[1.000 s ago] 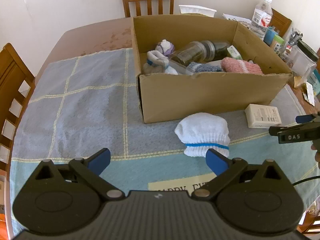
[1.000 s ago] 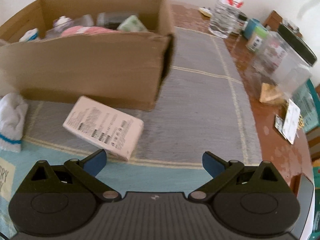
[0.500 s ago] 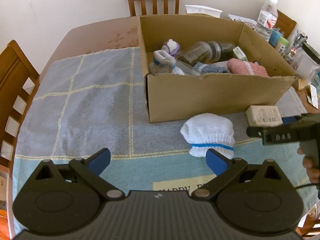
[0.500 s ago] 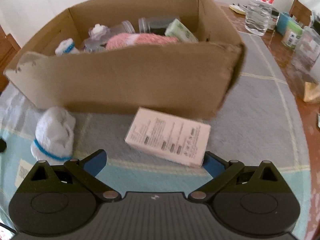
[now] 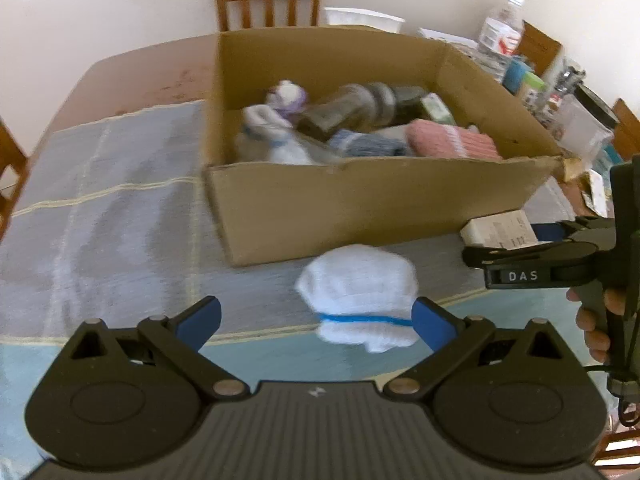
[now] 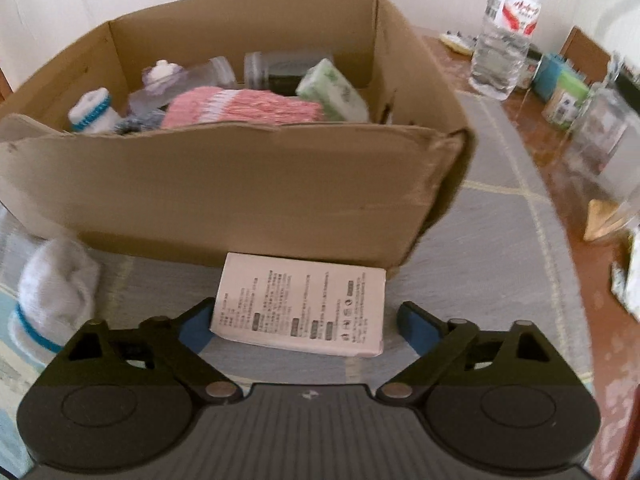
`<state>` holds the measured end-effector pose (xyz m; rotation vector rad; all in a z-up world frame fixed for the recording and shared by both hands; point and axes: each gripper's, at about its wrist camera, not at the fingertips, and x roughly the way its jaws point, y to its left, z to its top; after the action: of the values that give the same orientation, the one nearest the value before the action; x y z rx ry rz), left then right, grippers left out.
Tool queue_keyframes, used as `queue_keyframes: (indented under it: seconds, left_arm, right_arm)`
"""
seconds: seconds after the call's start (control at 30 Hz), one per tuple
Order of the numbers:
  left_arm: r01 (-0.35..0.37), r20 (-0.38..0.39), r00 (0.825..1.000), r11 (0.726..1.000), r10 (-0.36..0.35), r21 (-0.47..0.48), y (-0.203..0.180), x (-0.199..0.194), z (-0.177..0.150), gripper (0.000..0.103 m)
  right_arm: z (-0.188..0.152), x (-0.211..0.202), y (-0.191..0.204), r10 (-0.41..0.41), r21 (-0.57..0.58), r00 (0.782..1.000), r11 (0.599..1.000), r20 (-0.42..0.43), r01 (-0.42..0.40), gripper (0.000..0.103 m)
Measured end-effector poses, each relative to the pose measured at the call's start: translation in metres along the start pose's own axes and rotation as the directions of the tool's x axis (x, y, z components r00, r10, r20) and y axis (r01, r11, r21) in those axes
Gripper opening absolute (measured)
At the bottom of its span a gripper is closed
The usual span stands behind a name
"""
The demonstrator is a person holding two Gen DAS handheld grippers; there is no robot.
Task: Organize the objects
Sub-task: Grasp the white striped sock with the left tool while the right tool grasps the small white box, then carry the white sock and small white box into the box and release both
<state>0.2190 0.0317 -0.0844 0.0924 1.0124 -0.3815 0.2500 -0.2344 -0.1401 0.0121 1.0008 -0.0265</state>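
The right gripper (image 6: 304, 326) is closing around the flat white printed carton (image 6: 300, 306) lying against the brown cardboard box (image 6: 240, 184), pads not yet pressing. The left gripper (image 5: 316, 318), spread wide, frames the white blue-banded sock bundle (image 5: 358, 294) near the table's front edge. Next, each must clamp and lift into the box.

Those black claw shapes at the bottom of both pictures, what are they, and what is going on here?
They are hand-held grippers, one in each of a person's hands, each with a camera looking along its two fingers. One picture is from the left gripper, open near a white sock on the tablecloth. The other is from the right gripper, its jaws closing around a white printed box that lies flat; the pads do not yet press it. Behind both stands a cardboard box already holding socks and jars. Nothing is held yet.
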Motion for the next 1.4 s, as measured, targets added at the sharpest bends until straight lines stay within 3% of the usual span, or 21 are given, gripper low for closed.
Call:
queue_keyframes:
  seconds: [0.23,0.57,0.7,0.83,0.97,1.23,1.4]
  left_arm:
    - [0.036,-0.034,0.999,0.998,-0.035,0.048,-0.02,0.033,-0.001,0.101]
    - [0.005,-0.041,0.999,0.999,-0.003,0.049,-0.025,0.063,-0.001,0.097]
    - [0.005,-0.024,1.0,0.997,-0.003,0.076,-0.03,0.06,-0.002,0.085]
    - [0.015,-0.017,1.0,0.998,-0.014,0.057,-0.029,0.057,-0.003,0.08]
    - [0.031,-0.018,0.999,0.998,-0.03,0.05,-0.026,0.053,-0.004,0.076]
    - [0.08,-0.047,0.996,0.992,-0.075,0.1,-0.021,0.034,-0.001,0.072]
    - [0.155,-0.072,0.987,0.973,-0.145,0.169,-0.026,-0.001,0.016,0.072]
  right_arm:
    - [-0.003,0.0,-0.011,0.013,-0.024,1.0,1.0,-0.003,-0.013,0.098]
    - [0.0,0.004,-0.01,0.022,-0.043,1.0,0.999,-0.016,-0.023,0.1]
    - [0.001,0.004,-0.007,0.029,-0.053,0.999,0.998,-0.022,-0.03,0.1]
    - [0.002,0.002,-0.004,0.036,-0.065,0.999,0.997,-0.022,-0.038,0.095]
    - [0.003,-0.001,0.0,0.042,-0.083,0.999,0.996,-0.024,-0.044,0.085]
    - [0.002,-0.017,0.0,0.091,-0.088,0.994,0.991,-0.062,-0.096,0.085]
    - [0.005,-0.049,-0.002,0.129,-0.126,0.989,0.982,-0.077,-0.138,0.085]
